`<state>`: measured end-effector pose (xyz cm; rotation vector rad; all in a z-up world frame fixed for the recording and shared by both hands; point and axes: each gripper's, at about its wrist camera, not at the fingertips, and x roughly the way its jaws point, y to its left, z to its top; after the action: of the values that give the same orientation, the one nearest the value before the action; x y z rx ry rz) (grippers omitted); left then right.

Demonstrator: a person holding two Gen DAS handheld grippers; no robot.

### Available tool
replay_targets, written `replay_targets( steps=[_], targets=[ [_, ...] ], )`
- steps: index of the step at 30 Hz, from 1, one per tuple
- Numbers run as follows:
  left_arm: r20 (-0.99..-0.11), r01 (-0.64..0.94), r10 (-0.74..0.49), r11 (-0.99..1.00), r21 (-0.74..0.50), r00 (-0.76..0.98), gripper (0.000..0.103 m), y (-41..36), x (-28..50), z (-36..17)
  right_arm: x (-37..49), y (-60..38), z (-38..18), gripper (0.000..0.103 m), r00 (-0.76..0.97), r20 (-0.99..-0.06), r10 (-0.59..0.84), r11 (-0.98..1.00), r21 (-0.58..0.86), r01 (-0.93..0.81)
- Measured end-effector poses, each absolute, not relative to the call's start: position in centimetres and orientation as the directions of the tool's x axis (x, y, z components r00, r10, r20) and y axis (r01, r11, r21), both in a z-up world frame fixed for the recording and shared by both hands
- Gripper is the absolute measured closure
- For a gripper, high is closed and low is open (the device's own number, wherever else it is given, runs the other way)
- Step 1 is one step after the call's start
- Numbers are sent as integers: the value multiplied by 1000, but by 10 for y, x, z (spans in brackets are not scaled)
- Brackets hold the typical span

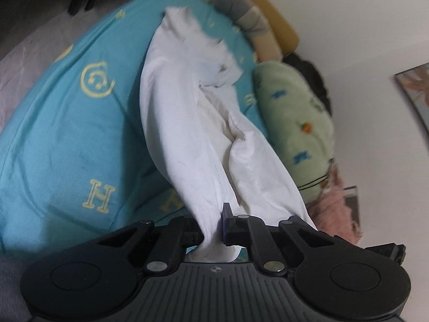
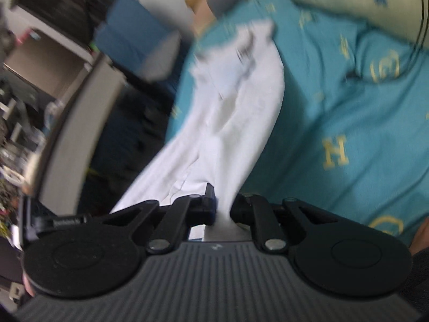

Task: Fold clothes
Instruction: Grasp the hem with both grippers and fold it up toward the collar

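Both tongs clamp one white garment, stretched over the bed.

The left tongs (image 1: 214, 230) are clenched on a gathered edge of the white garment (image 1: 187, 123), which runs from the bottom centre of the left wrist view up toward the upper middle, its far end lying on the turquoise bedsheet (image 1: 67, 120) beside a green pillow (image 1: 292, 123) at right. The right tongs (image 2: 222, 209) likewise pinch the same cloth at bottom centre of the right wrist view; that view is blurred, so details of the far end are unclear. The fabric looks thin, light and limp: it sags and wrinkles between holds, so it likely slips into bunches unless taken at corners or a seam and kept taut.
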<state>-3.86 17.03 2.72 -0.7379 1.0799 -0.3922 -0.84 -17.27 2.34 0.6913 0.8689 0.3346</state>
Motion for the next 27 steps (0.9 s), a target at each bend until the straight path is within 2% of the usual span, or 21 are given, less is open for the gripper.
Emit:
replay_targets(
  steps=[6,13,22,27],
  targets=[
    [-611,-35,-633,680,-732,475,95,169,-100,47,-57,-182,47,93,668,-529,524,730,682,-33],
    [-610,-115,-640,640,-759,467,96,183,-137,10,-92,-189,5,93,621,-584,522,720,693,46],
    [-683,-116,-528,742,-660,505,95,166,0,12,24,-178,-1,92,676,-575,462,719,689,95],
    [-671,-58,-446,807,-588,593,95,154,76,3,108,-171,-16,92,688,-579,437,756,651,68]
  ],
)
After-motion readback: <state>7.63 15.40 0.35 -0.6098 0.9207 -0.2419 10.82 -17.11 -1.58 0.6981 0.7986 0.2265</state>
